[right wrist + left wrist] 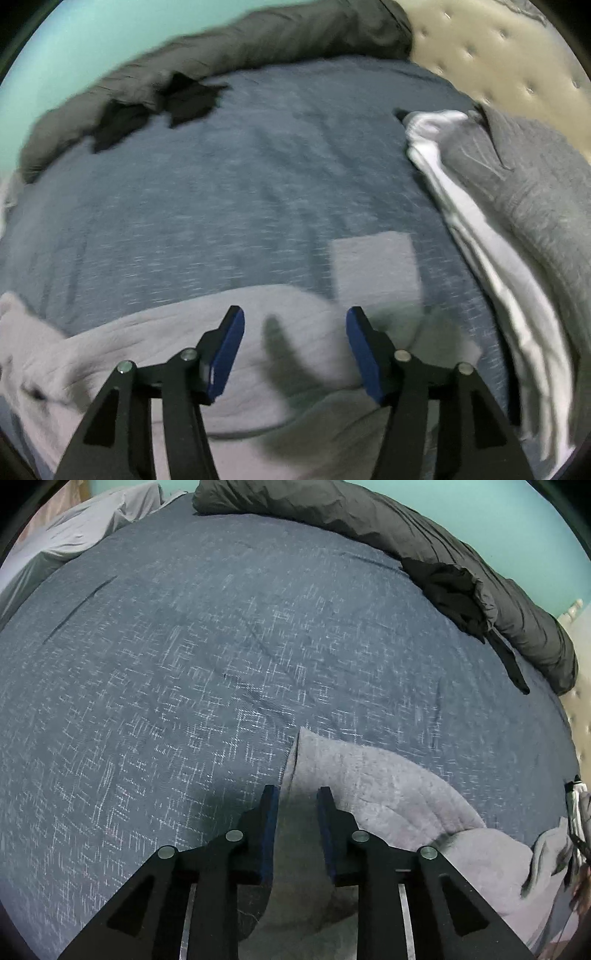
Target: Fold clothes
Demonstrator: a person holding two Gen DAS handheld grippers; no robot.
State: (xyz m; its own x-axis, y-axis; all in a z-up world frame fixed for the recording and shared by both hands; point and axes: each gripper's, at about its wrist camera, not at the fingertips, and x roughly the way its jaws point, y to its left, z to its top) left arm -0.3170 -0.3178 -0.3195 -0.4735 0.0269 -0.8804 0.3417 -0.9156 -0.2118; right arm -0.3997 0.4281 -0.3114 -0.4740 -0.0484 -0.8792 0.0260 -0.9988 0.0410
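Note:
A light grey fleece garment [388,797] lies crumpled on the blue bedspread [184,664]. My left gripper [297,794] hangs over the garment's left edge, jaws partly open with cloth between them; I cannot tell whether they pinch it. In the right wrist view the same garment [184,339] spreads below my right gripper [295,317], which is open and empty above it. A small folded grey piece [376,266] lies just beyond. That view is blurred.
A rolled dark grey duvet [406,528] lines the far edge with a black garment [454,590] on it. A white garment [480,240] and a grey knit one [535,192] lie at the right by the beige tufted headboard [498,48]. A pale sheet [74,531] lies far left.

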